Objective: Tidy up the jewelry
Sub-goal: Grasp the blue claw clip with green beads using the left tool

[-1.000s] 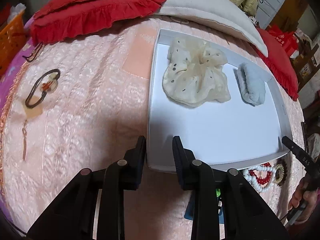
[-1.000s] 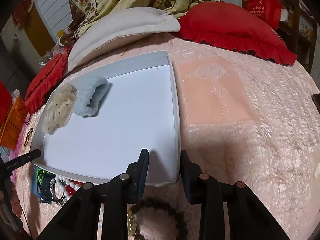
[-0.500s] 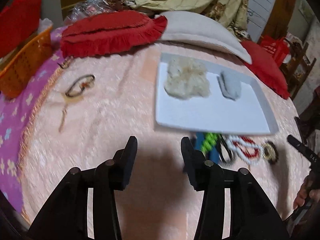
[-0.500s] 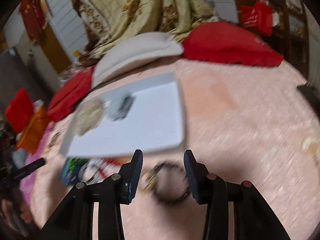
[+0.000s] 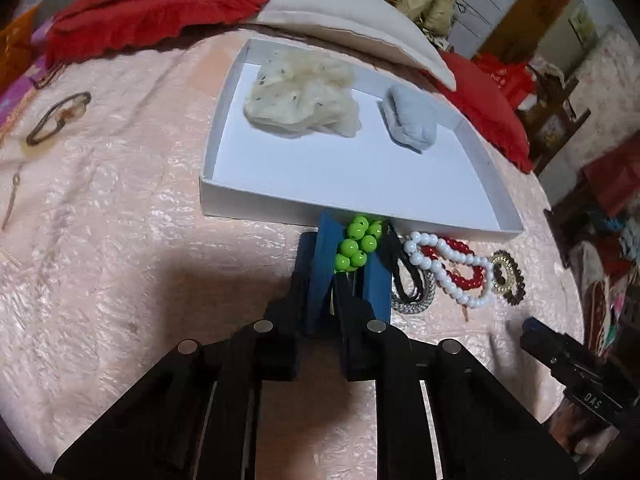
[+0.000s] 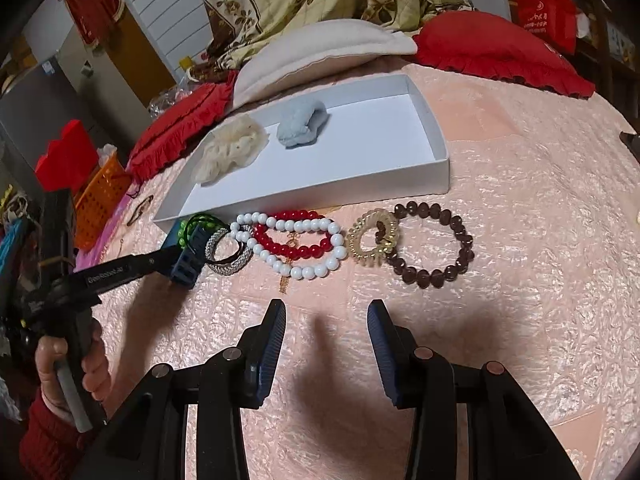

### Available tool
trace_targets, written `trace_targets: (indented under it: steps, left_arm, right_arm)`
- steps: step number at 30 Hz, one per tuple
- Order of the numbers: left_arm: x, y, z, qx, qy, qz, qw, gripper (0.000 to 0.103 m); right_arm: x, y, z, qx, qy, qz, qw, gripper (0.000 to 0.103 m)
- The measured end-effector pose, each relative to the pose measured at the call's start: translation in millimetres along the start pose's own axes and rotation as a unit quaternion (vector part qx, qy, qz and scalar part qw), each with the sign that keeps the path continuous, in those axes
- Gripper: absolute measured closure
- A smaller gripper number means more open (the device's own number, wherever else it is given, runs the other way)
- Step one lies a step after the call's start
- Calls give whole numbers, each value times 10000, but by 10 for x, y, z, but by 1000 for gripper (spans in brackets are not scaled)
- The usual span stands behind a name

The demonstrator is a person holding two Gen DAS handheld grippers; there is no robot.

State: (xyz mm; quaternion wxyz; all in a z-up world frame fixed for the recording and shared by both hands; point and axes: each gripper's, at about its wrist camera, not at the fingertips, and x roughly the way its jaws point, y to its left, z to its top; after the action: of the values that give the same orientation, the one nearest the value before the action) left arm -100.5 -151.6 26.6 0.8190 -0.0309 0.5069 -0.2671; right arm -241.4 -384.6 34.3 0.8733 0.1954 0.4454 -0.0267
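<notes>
My left gripper [image 5: 323,272] is closing on a blue clip [image 5: 330,264], its pads on one blue side, with green beads [image 5: 358,244] resting on top. The right wrist view shows that left gripper [image 6: 168,258] at the blue clip [image 6: 186,260]. Beside it lie a silver bangle [image 6: 230,264], a white pearl bracelet [image 6: 304,268], a red bead bracelet [image 6: 288,246], a gold spiral tie [image 6: 372,240] and a brown bead bracelet [image 6: 436,248]. Behind them a white tray [image 6: 436,148] holds a cream scrunchie [image 6: 230,152] and a pale blue scrunchie [image 6: 302,124]. My right gripper [image 6: 327,308] hangs open before the row, nothing between its fingers.
All of it lies on a pink quilted bedspread [image 5: 120,260]. A dark hair loop [image 5: 58,118] and a small pin [image 5: 12,196] lie far left. Red cushions [image 6: 500,52] and a white pillow [image 6: 320,52] line the back. An orange basket [image 6: 100,200] stands at the left edge.
Both grippers drew back from the tray's near edge, bringing the row of jewelry into view. The left jaws widened, then closed on the blue clip. The right jaws opened wider.
</notes>
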Motion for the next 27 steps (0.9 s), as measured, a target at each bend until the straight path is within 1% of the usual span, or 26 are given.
trace_targets:
  steps: [2, 4, 5, 6, 7, 8, 9, 10, 11, 12, 13, 15, 16, 17, 18, 19, 20, 21, 22, 23, 25, 26, 27]
  left_arm:
    - [-110, -21, -12, 174, -189, 59, 9997, 90]
    - [-329, -42, -59, 436, -592, 59, 9973, 90]
    - [-453, -75, -95, 660, -842, 103, 9942, 90]
    - [-581, -136, -143, 997, -1126, 282, 9882, 90]
    - [-670, -218, -190, 1388, -1357, 646, 9789, 90]
    - [-693, -263, -218, 1610, -1464, 936, 9715, 90]
    - [-703, -310, -248, 1866, -1548, 1272, 9618, 90]
    - [-705, -326, -269, 2016, -1545, 1346, 9578, 90]
    - [-714, -309, -274, 2057, -1522, 1241, 9587, 90]
    - [-745, -284, -277, 2090, -1473, 984, 9617, 90]
    - [-753, -282, -280, 2146, -1404, 890, 9624, 90]
    - [-747, -254, -276, 2192, -1391, 1069, 9598, 90]
    - [-753, -228, -267, 2195, -1309, 900, 9626, 90]
    - [-751, -197, -257, 2194, -1103, 488, 9682, 90]
    - [-723, -170, -247, 2192, -869, 256, 9715, 90]
    - [-656, -169, -262, 2232, -753, 643, 9697, 90]
    - [-627, -190, -303, 2320, -734, 896, 9658, 90]
    - [-631, -201, -338, 2402, -694, 840, 9646, 90]
    - [-668, -200, -348, 2383, -667, 607, 9670, 90]
    - [-686, -209, -351, 2385, -683, 561, 9671, 90]
    - [-651, -212, -360, 2481, -682, 793, 9631, 90]
    - [-639, -194, -361, 2453, -624, 663, 9652, 90]
    - [-639, -174, -362, 2392, -579, 387, 9685, 90]
  right_arm:
    - [53, 54, 25, -45, 45, -79, 9999, 62]
    - [90, 121, 29, -92, 82, -107, 9999, 62]
    - [96, 144, 26, -116, 97, -109, 9998, 62]
    - [119, 201, 25, -177, 120, -122, 9997, 62]
    - [140, 255, 26, -258, 141, -149, 9995, 62]
    - [146, 298, 13, -328, 151, -180, 9992, 62]
    - [174, 355, 17, -427, 164, -220, 9987, 62]
    - [203, 416, 22, -522, 179, -255, 9982, 62]
    - [228, 462, 31, -572, 191, -263, 9978, 62]
    - [254, 511, 47, -597, 205, -232, 9977, 62]
    - [270, 545, 63, -603, 212, -201, 9978, 62]
    - [298, 620, 102, -635, 209, -148, 9977, 62]
    - [311, 655, 121, -651, 210, -114, 9976, 62]
    - [323, 685, 135, -659, 215, -72, 9976, 62]
    - [333, 716, 149, -663, 217, -31, 9976, 62]
    - [341, 745, 164, -669, 213, -7, 9975, 62]
    - [350, 775, 182, -676, 207, -2, 9975, 62]
    - [351, 792, 197, -680, 198, 5, 9975, 62]
    - [351, 805, 211, -678, 188, 32, 9975, 62]
    - [350, 814, 220, -672, 183, 57, 9976, 62]
    - [358, 808, 242, -607, 202, 96, 9979, 62]
    - [370, 808, 254, -563, 229, 137, 9981, 62]
    - [386, 801, 268, -472, 276, 272, 9981, 62]
